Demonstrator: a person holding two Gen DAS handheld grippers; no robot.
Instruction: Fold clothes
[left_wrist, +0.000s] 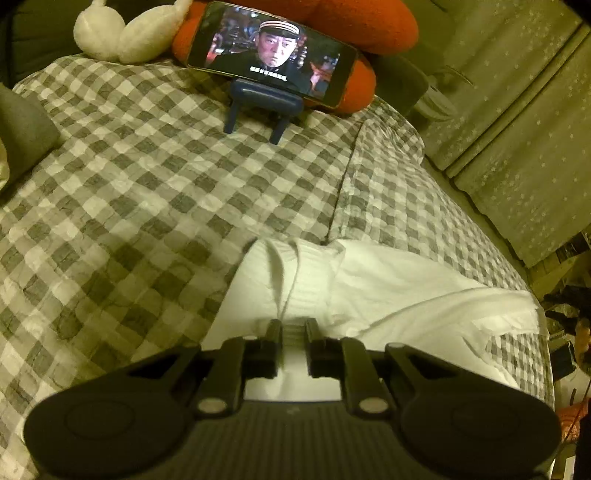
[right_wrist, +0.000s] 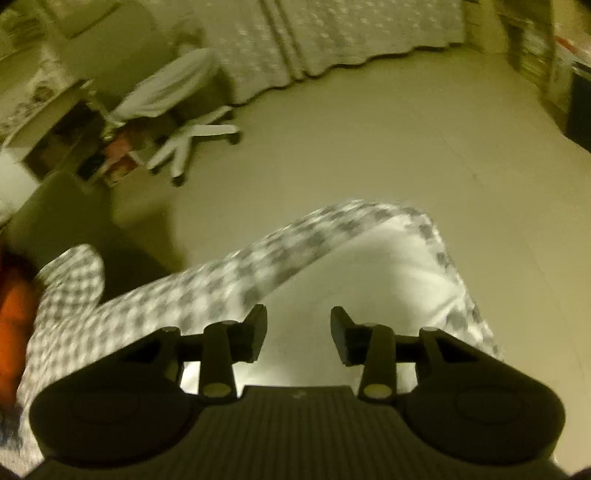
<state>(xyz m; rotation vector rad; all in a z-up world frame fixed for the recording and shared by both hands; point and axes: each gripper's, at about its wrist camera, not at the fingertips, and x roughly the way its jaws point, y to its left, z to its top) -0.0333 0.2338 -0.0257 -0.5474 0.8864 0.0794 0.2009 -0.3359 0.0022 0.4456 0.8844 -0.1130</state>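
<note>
Left hand-held gripper pinches the white garment narrowly on the bed; right hand-held gripper, half-open and empty, should take the opposite edge squarely.

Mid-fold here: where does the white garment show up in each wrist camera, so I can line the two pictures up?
Left wrist view: the white garment lies lower centre to right on the bed, its near edge between the left gripper fingers.
Right wrist view: it shows right of centre, blurred, just beyond the right gripper.
Shared landmark: the grey-and-white checked bedcover.
</note>
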